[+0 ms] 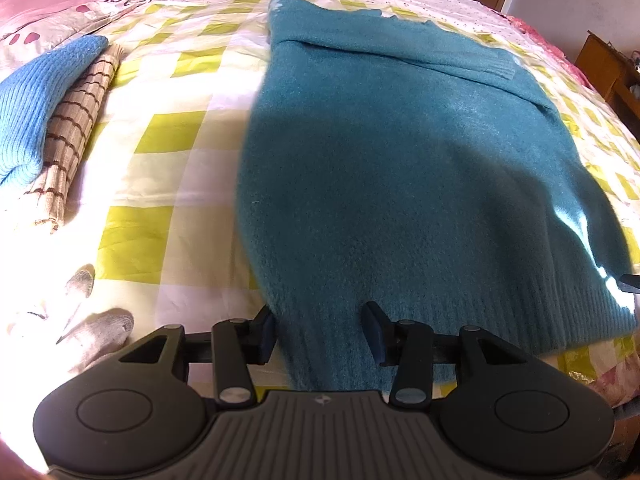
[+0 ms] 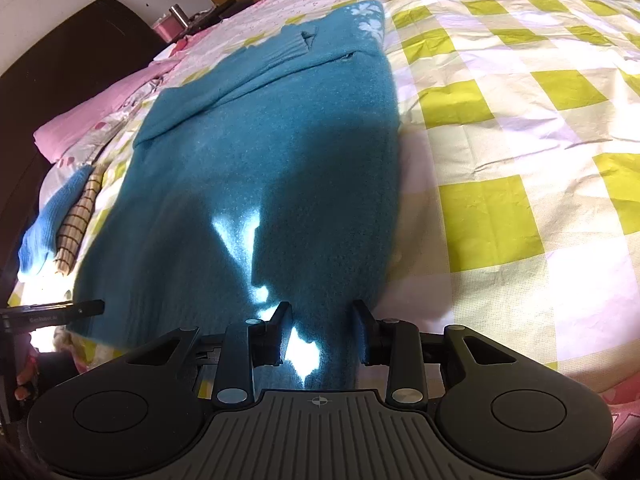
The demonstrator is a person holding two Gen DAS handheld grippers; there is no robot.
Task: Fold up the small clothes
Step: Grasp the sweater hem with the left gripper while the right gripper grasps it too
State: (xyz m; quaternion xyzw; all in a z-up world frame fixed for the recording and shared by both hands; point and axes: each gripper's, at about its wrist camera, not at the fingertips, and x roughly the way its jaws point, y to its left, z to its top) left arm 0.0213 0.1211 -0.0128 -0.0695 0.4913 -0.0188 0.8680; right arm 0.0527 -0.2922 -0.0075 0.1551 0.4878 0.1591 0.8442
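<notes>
I see teal sweater [image 1: 400, 152] flat on bed [image 1: 168, 168], hem at near edge. Left gripper [image 1: 320, 330] straddles hem's left corner, right gripper [image 2: 322, 328] its right corner; hem between jaws, grip unclear on both.

A bed [image 1: 168, 132] covered by a sheet of yellow-green and white checks fills both views. A teal sweater [image 1: 400, 168] lies flat across its middle, sleeve folded over the top. At the left edge a folded blue knit [image 1: 36, 100] rests on a tan checked cloth [image 1: 76, 128]. A pink quilt [image 1: 60, 4] lies upper left.
</notes>
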